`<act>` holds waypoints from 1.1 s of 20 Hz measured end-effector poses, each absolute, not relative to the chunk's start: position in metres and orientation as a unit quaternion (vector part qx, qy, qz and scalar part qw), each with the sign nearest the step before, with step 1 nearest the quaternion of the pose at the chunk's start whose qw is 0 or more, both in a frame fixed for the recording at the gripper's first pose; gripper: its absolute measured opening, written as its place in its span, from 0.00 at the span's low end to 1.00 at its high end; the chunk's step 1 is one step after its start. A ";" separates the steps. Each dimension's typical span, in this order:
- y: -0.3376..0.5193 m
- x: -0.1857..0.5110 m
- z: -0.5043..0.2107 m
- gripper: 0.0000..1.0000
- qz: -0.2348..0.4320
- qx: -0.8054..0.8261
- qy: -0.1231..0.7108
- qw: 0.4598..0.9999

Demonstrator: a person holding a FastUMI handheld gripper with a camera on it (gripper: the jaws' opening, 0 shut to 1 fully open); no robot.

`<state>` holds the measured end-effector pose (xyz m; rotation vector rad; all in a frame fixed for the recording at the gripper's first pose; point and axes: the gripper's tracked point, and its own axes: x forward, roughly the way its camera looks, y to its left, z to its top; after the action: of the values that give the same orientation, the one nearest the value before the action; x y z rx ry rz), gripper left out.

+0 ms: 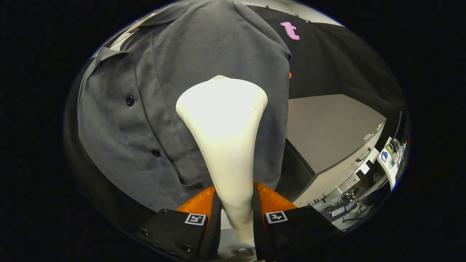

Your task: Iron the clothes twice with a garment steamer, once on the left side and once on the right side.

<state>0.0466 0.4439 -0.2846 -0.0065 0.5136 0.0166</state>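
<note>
A white garment steamer [224, 138] stands up between my fingers, its narrow handle clamped by both of them and its wide head pointing away from me. My gripper [236, 203] is shut on that handle. Just beyond the head hangs a dark grey button-up shirt [171, 83]. The head rests against or very near the shirt's panel to the right of the button placket [145, 127]; contact cannot be told. The collar is at the top of the shirt, and its right hem edge falls just right of the steamer head.
To the right of the shirt stands a grey table [327, 127] with drawers [362, 156] below its far edge. Cables and small devices [342, 209] lie on the floor beside it. A cluttered shelf [391, 156] sits farther right.
</note>
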 end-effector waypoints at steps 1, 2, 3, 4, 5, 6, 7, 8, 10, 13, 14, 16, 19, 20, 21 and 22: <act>0.442 0.046 -0.289 0.46 0.008 -0.004 0.258 0.966; 0.440 0.046 -0.294 0.46 0.007 -0.004 0.263 0.965; 0.438 0.047 -0.300 0.46 0.007 -0.005 0.268 0.963; 0.437 0.046 -0.306 0.46 0.006 -0.005 0.274 0.962; 0.436 0.046 -0.310 0.46 0.005 -0.005 0.278 0.961; 0.435 0.045 -0.314 0.46 0.004 -0.004 0.281 0.960; 0.434 0.046 -0.317 0.46 0.003 -0.004 0.284 0.959; 0.433 0.044 -0.321 0.46 0.003 -0.003 0.287 0.958; 0.431 0.043 -0.327 0.46 0.001 -0.003 0.294 0.956; 0.431 0.038 -0.337 0.46 -0.001 -0.004 0.306 0.952; 0.430 0.038 -0.340 0.46 -0.002 -0.003 0.308 0.951; 0.423 0.036 -0.348 0.46 -0.004 -0.003 0.313 0.950; 0.416 0.034 -0.360 0.46 -0.005 -0.003 0.321 0.947; 0.415 0.032 -0.364 0.46 -0.006 -0.004 0.325 0.946; 0.413 0.031 -0.369 0.46 -0.007 -0.005 0.330 0.944; 0.410 0.030 -0.373 0.46 -0.008 -0.006 0.333 0.943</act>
<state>0.0301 0.4105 -0.3731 -0.0126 0.6800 -0.0154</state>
